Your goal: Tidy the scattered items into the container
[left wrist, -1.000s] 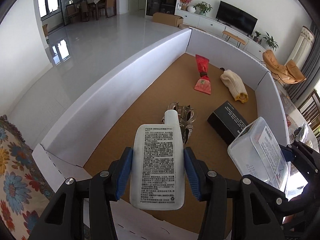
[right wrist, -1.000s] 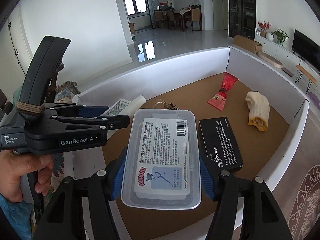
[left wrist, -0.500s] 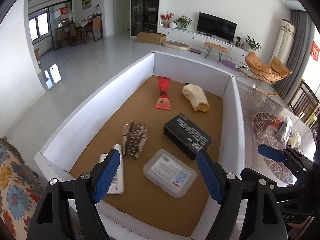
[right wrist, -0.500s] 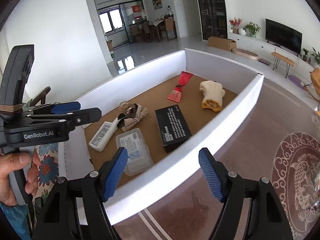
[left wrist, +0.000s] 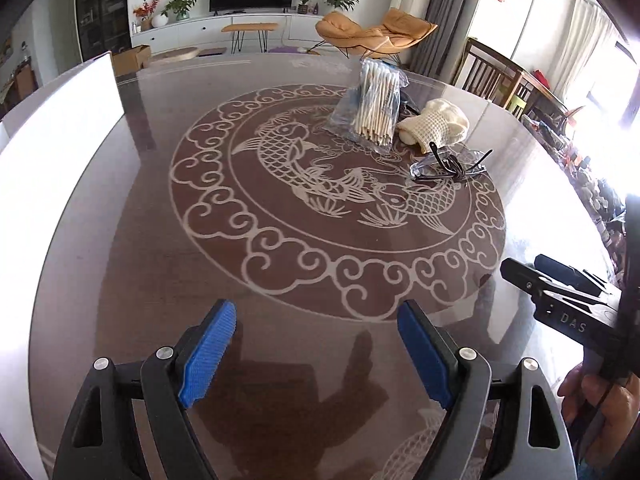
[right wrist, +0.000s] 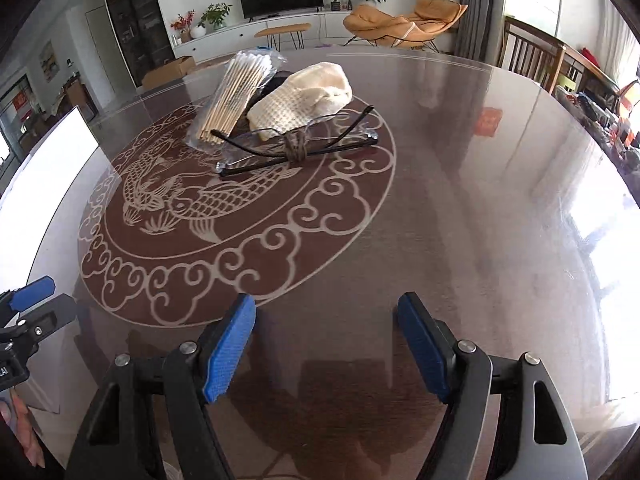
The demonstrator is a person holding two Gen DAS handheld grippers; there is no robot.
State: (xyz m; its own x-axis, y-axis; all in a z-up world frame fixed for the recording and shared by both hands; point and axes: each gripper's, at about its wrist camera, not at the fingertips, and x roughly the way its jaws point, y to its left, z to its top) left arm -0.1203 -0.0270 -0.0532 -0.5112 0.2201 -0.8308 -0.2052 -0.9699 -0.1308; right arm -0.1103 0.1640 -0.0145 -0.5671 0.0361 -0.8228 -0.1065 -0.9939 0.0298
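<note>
**Glass-topped table: both claws released, three items still outside the container**

White wall of the container (left wrist: 60, 152) occupies the far left of the left wrist view and stands on the table (left wrist: 160, 280), a dark round surface under glass bearing a pale fish-and-cloud medallion (left wrist: 336, 200). No item touches the wall in either view.

Left gripper (left wrist: 316, 354): blue pads spread wide and widening further, with nothing between them. Only bare tabletop and the claw's own reflection lie below it.

Scattered items, grouped on the far right part of the medallion, well apart from the container:
- Bag of cotton swabs (left wrist: 370, 106), a clear packet of wooden-stemmed swabs, lying flat, leftmost of the group.
- Cream knitted cloth (left wrist: 436, 122), bunched, just beside the bag on its right and touching it.
- Spectacles (left wrist: 448, 166), dark-framed, temples crossed, nearest the camera, close against the cloth.

Right gripper (right wrist: 326, 350): pads apart, empty, released, over bare glass to the right of the medallion. In the left wrist view it enters from the right edge, held by a hand (left wrist: 600, 412).
</note>
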